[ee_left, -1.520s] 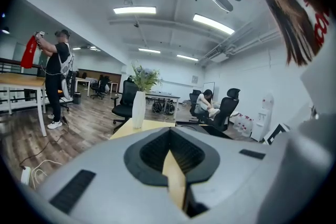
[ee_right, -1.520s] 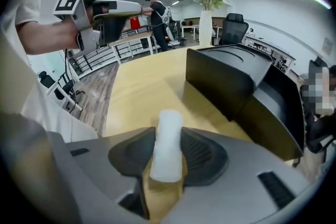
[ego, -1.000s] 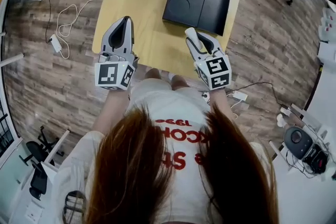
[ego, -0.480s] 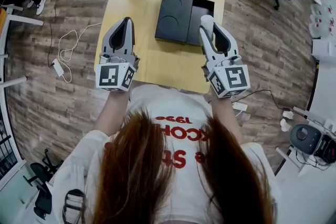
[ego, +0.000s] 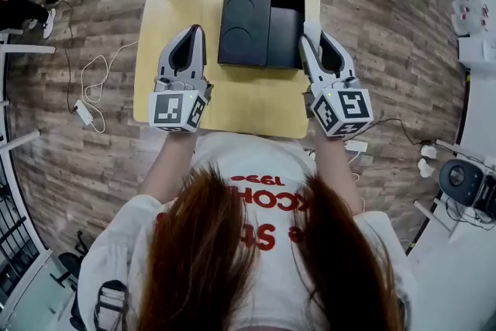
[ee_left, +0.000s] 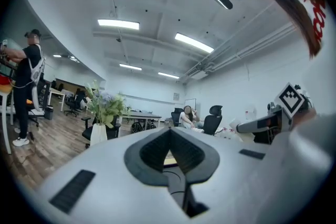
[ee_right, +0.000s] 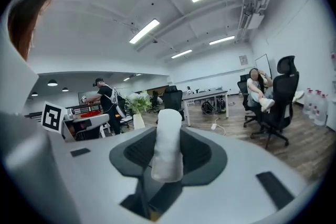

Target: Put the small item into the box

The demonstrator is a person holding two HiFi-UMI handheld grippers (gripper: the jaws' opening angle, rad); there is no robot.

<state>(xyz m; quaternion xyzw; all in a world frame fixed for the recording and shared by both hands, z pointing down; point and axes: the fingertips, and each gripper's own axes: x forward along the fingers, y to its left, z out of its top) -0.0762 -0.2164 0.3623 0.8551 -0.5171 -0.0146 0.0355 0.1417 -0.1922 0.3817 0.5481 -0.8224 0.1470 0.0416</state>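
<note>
Item (ee_right: 167, 147), small, white and rounded, is pinched between the right tongs (ego: 314, 37) and sticks out past their tips, just beside the right edge of the open black box (ego: 285, 33). The lid (ego: 244, 25) lies against the box's left side. The left tongs (ego: 195, 33) are pressed together on nothing, above the yellow table (ego: 232, 101).

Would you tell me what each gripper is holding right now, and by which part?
The right gripper grips a white cylindrical item by its lower half, the rounded top sticking out past the jaws. The left gripper is shut and holds nothing.
</note>
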